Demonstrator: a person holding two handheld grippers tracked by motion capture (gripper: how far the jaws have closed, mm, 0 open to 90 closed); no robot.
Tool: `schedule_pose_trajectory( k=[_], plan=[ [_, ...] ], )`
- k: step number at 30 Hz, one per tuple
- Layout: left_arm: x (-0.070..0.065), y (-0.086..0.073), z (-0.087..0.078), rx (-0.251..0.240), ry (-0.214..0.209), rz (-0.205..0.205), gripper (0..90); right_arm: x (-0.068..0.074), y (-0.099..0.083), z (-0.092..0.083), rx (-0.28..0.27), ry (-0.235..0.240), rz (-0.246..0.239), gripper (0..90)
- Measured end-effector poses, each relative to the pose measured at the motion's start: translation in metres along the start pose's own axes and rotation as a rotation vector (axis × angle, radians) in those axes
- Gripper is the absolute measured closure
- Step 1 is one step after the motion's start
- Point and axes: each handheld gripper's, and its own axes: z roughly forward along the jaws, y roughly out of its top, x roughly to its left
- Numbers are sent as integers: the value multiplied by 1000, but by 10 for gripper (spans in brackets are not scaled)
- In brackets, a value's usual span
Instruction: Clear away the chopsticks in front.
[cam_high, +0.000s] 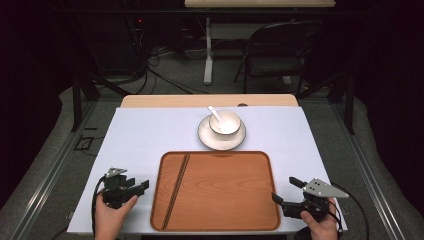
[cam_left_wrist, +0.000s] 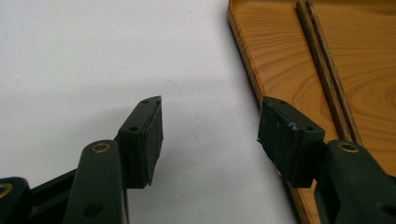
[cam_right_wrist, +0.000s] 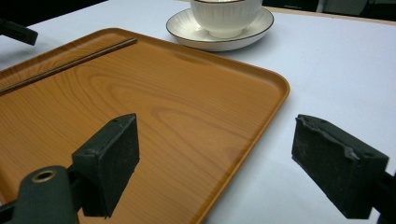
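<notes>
Nearest the high camera, at the bottom edge, two hands hold the grippers on either side of a wooden tray (cam_high: 220, 200), which lies on the white table cover (cam_high: 145, 135) and is the largest thing on it. The tray sits flat, its long side running left to right, and its right half is bare. The left gripper (cam_high: 142, 186) rests just beside the tray's left edge, jaws spread apart with nothing between them; in the left gripper view one jaw stands over the white cover and the other over the tray's rim (cam_left_wrist: 247, 60). The right gripper (cam_high: 285, 190) sits at the tray's lower right corner, jaws wide apart and gripping nothing; in the right gripper view one jaw is above the tray's wood (cam_right_wrist: 154, 107) and the other above the cover. Beyond the tray's far edge, close to it but apart, stands a white saucer (cam_high: 206, 136) carrying a white bowl (cam_high: 226, 125), with a white spoon (cam_high: 214, 113) leaning in the bowl. A pair of dark chopsticks (cam_high: 177, 187) lies side by side in the tray's left part, running lengthwise from near to far.
</notes>
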Motion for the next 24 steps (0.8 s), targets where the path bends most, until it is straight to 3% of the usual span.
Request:
schedule_pose_trajectory(
  k=[18, 24],
  plan=[
    [0, 0, 0, -4, -15, 1, 400, -4, 0, 0, 2, -9, 22, 147],
    [3, 1, -3, -39, -3, -8, 366, -4, -1, -2, -5, -10, 19, 145]
  ],
)
